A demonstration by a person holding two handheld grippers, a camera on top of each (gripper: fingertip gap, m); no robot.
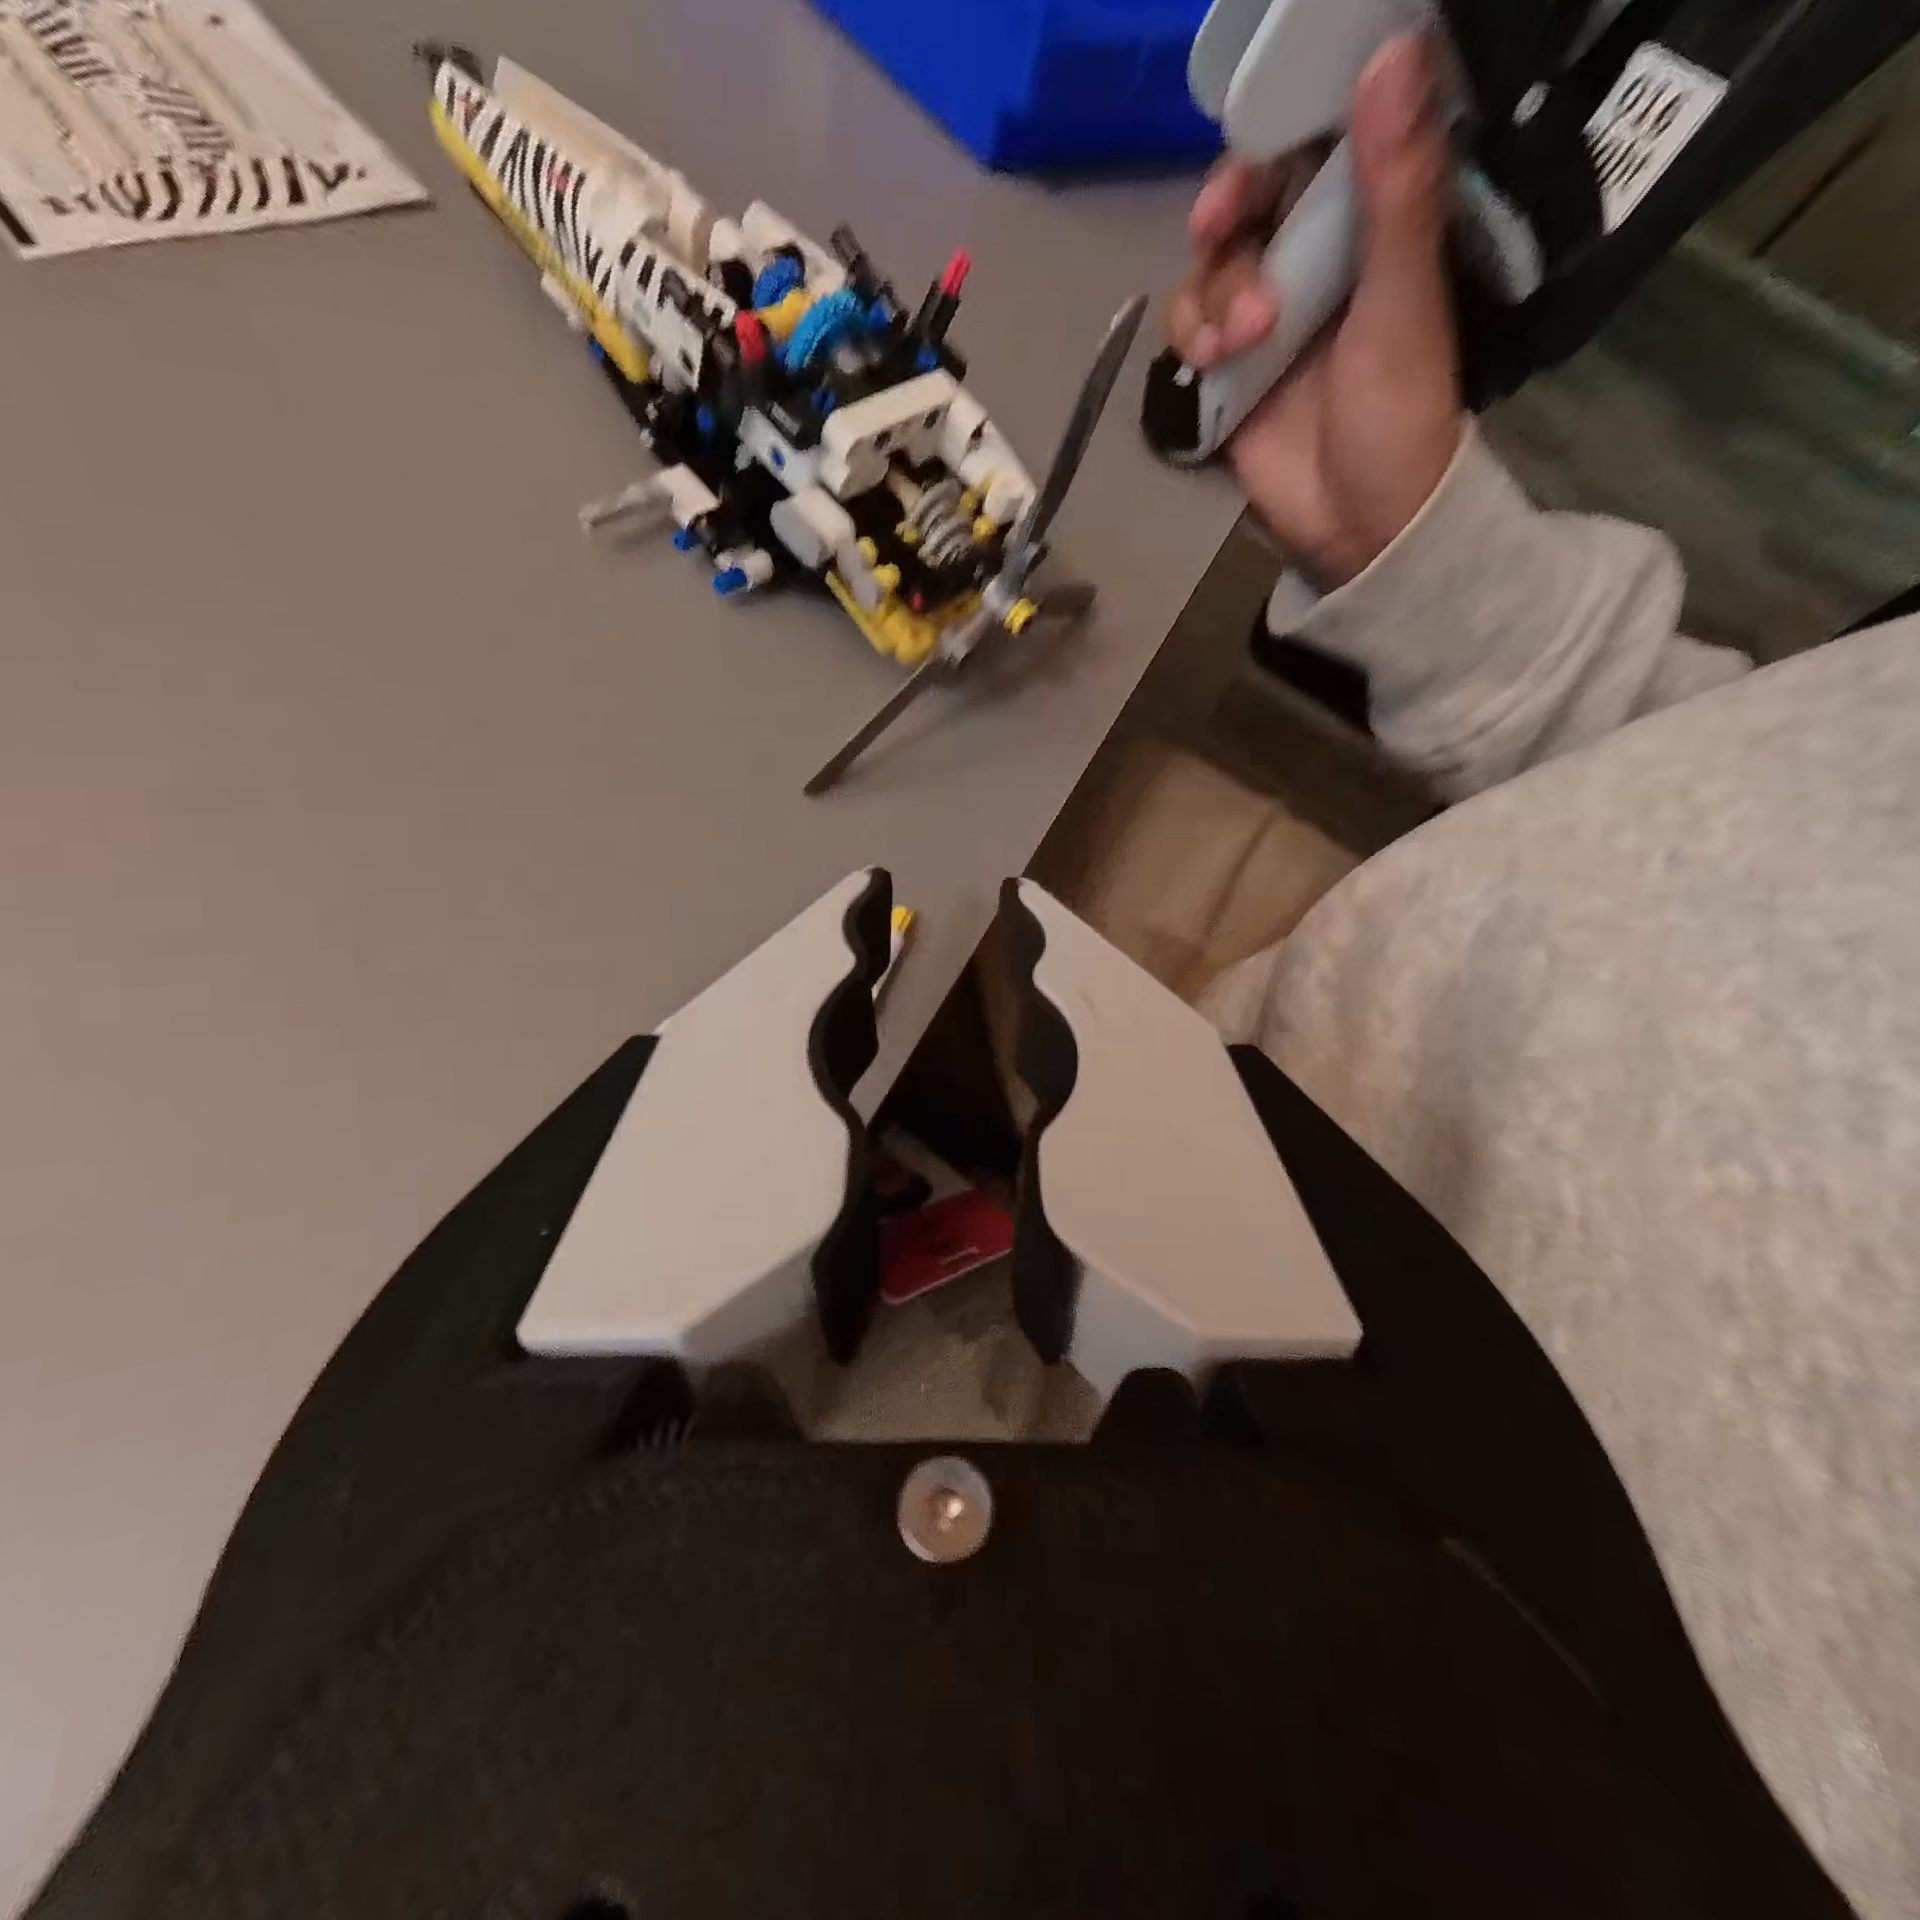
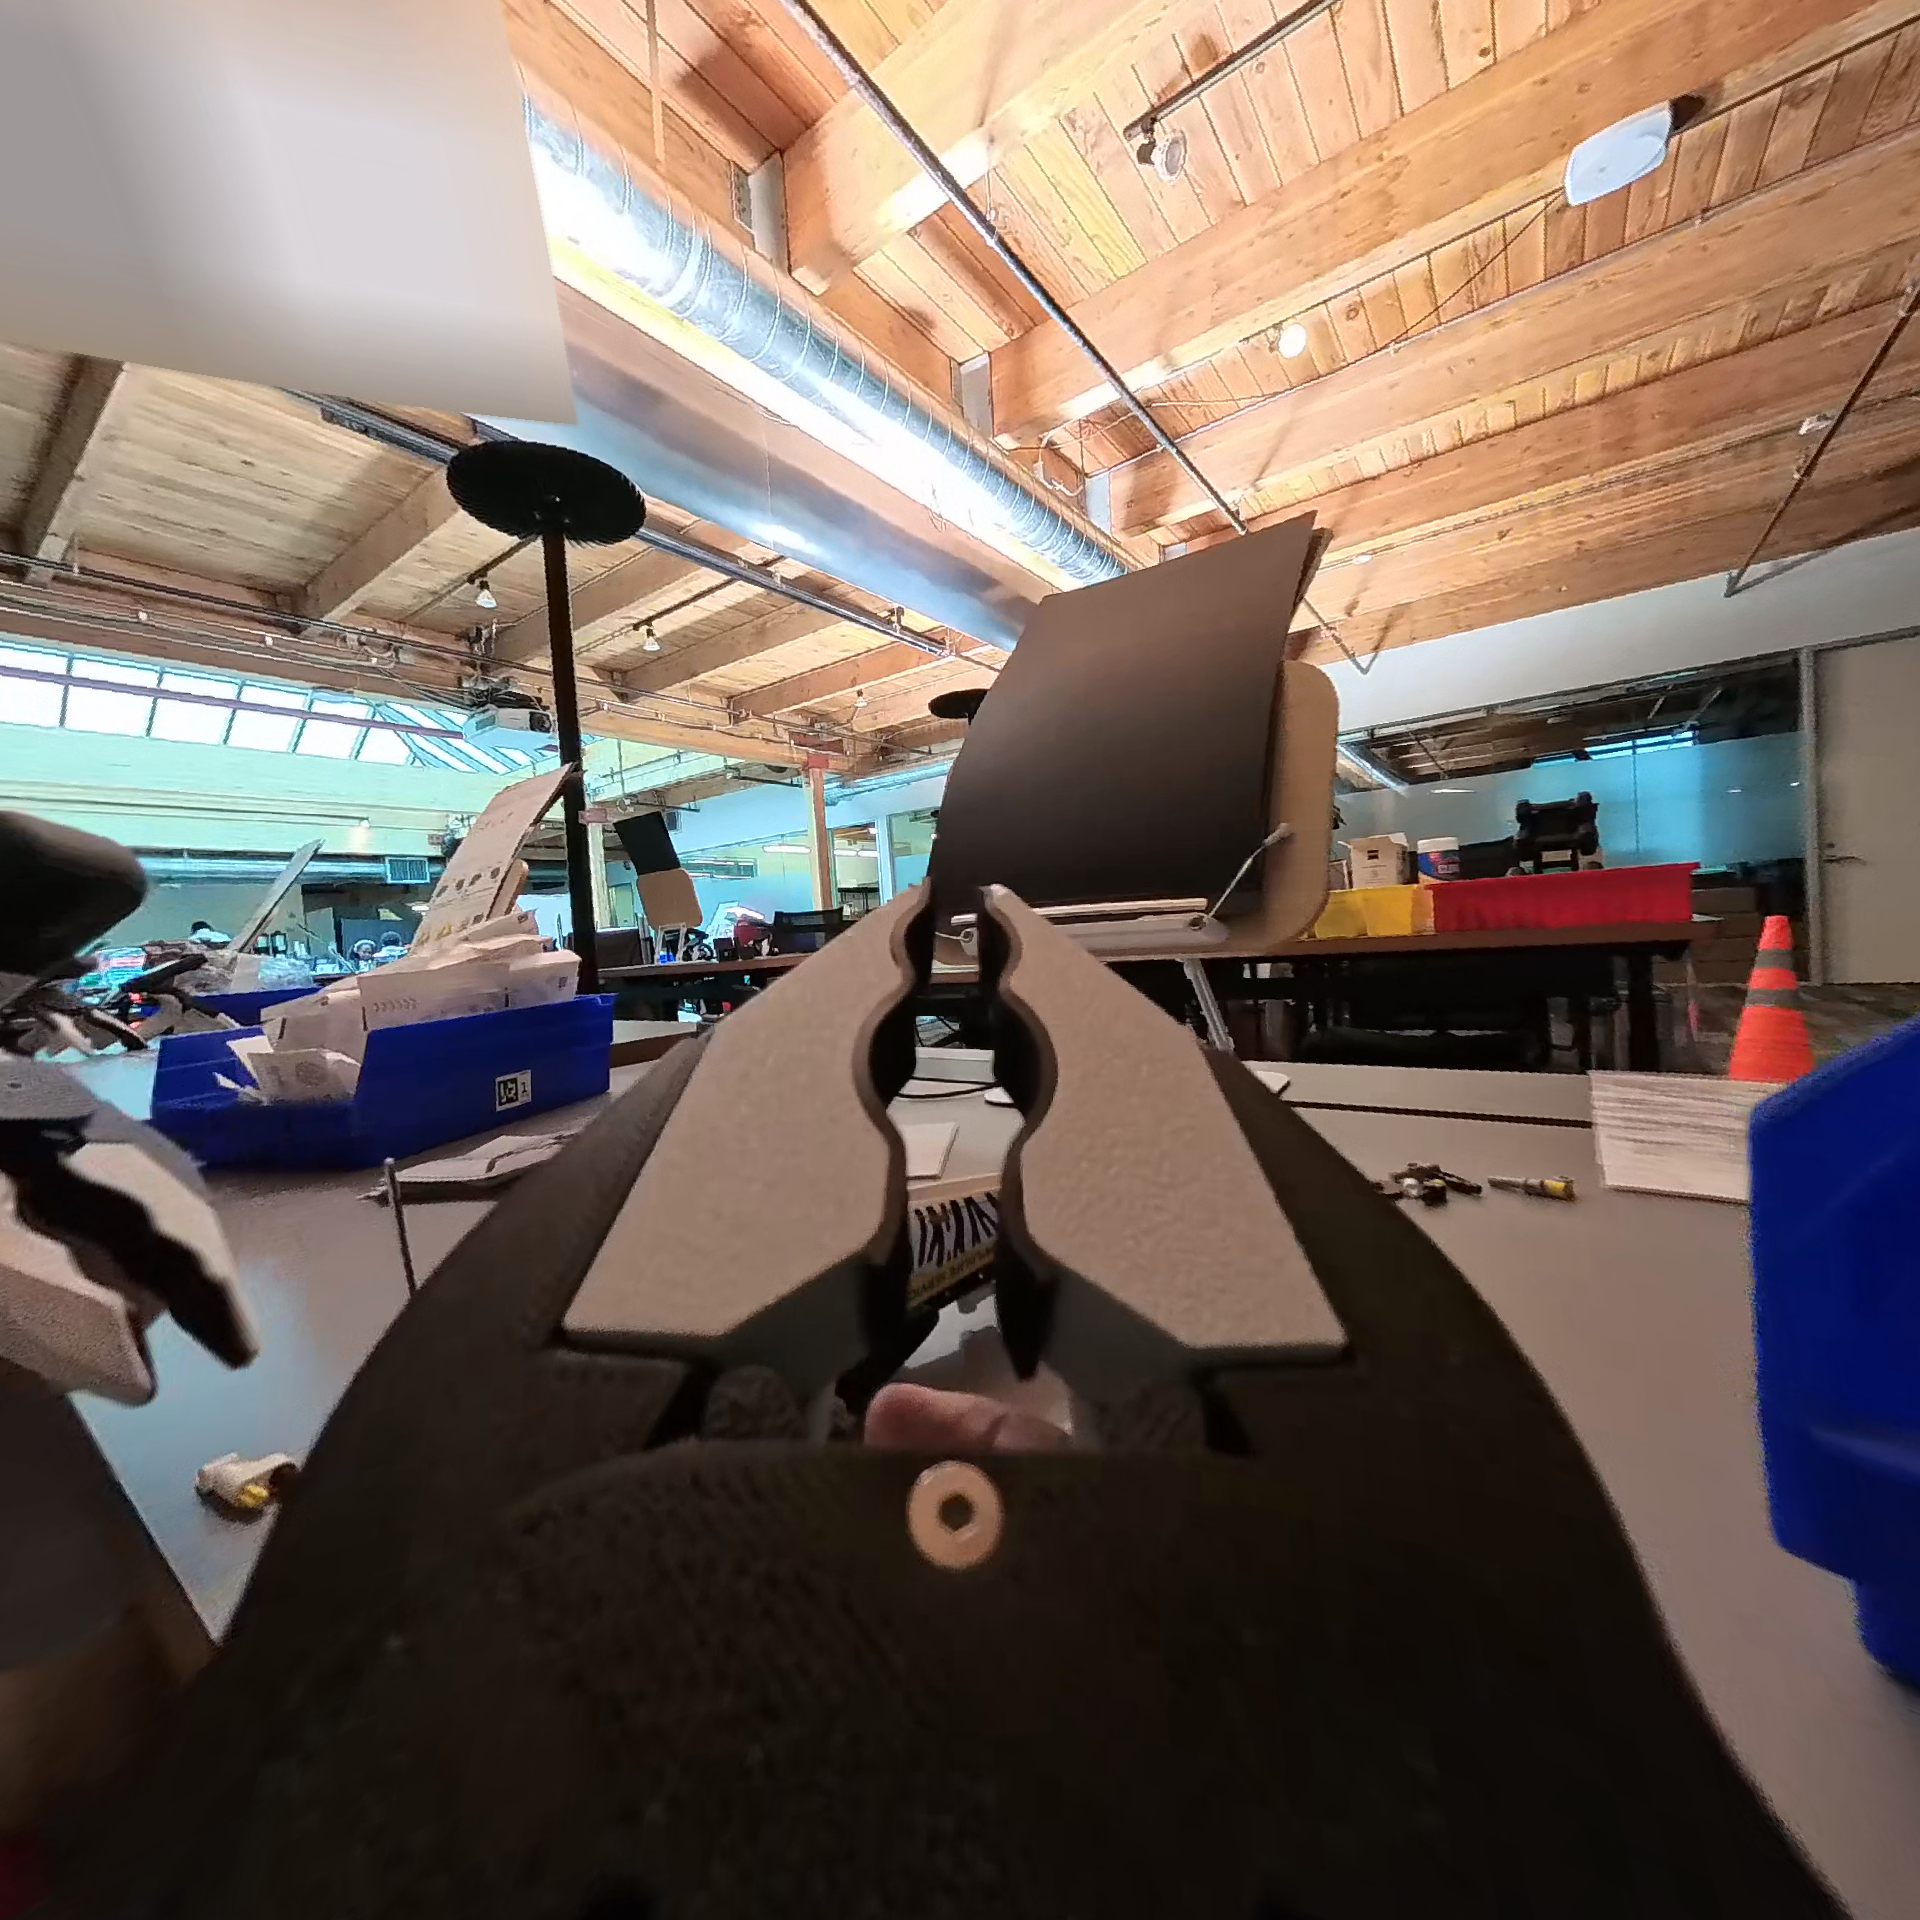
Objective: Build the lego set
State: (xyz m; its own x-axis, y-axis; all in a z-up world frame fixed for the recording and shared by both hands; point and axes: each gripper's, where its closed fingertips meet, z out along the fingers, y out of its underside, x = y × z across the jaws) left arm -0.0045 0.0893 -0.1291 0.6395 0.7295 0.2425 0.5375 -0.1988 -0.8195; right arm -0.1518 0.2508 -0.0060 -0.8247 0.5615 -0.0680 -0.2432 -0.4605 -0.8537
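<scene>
Lego model (image 1: pixel 800 416), a half-built plane with a zebra-striped white fuselage, exposed gears and a thin grey propeller, lies on its side on the matte grey surface (image 1: pixel 312 831) near the edge, I judge so its open frame is reachable. My left hand-held gripper (image 1: pixel 945 914) hangs released and empty over that edge. The right hand-held gripper (image 2: pixel 956 914), also released and empty, tilts up toward the timber ceiling, clear of the work; sticker sheet (image 1: pixel 156 125) lies flat beyond.
</scene>
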